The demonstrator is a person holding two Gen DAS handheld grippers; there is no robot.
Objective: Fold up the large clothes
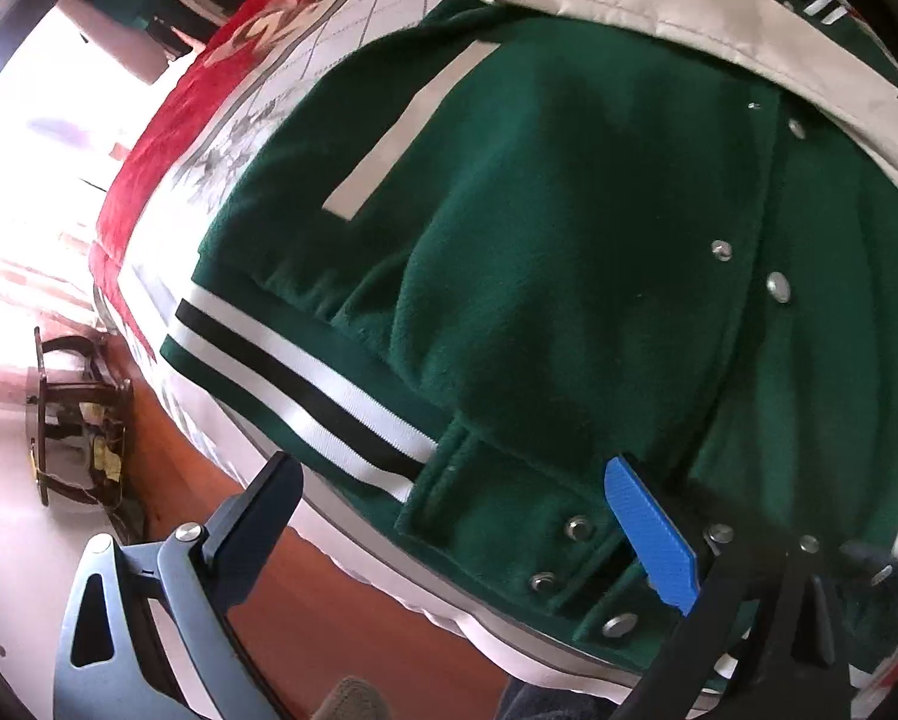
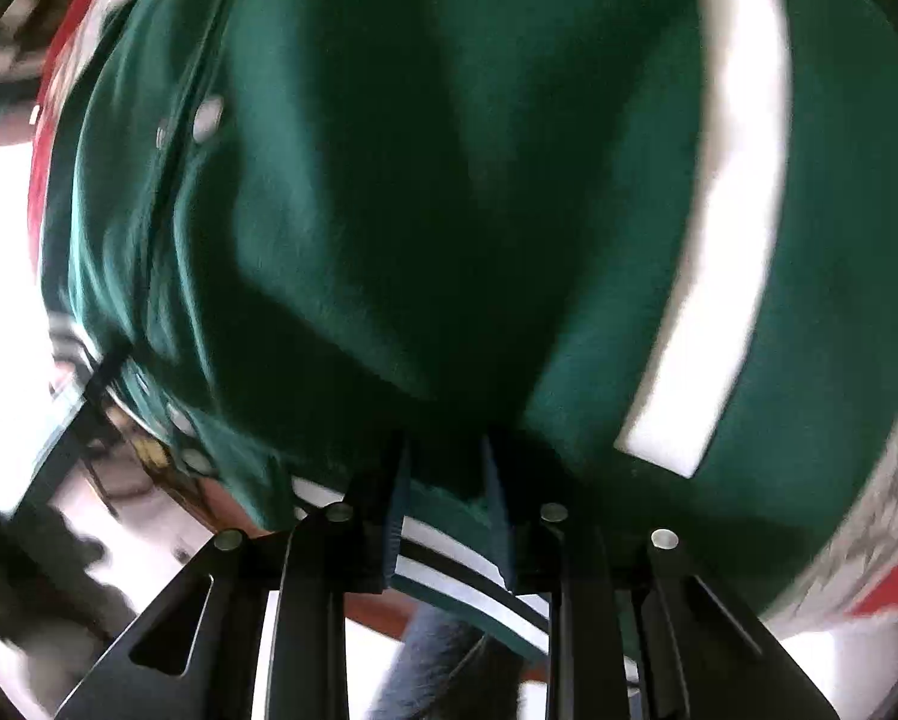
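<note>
A dark green varsity jacket point(image 1: 569, 228) with cream sleeves, metal snaps and a black-and-white striped hem lies on the bed. My left gripper point(image 1: 455, 504) is open at the jacket's bottom hem; one finger with a blue pad point(image 1: 650, 534) rests over the snap placket, the other finger point(image 1: 257, 510) hangs off the bed edge. In the right wrist view the jacket point(image 2: 425, 192) fills the frame, blurred. My right gripper point(image 2: 446, 516) is shut on the striped hem point(image 2: 449, 564), which is pinched between its two fingers.
The bed has a white grid-patterned sheet point(image 1: 353, 18) and a red blanket point(image 1: 167, 138). An orange-brown bed frame point(image 1: 341, 618) runs below the mattress edge. A dark wooden stand point(image 1: 71, 420) sits on the floor at left. Bright window light is at left.
</note>
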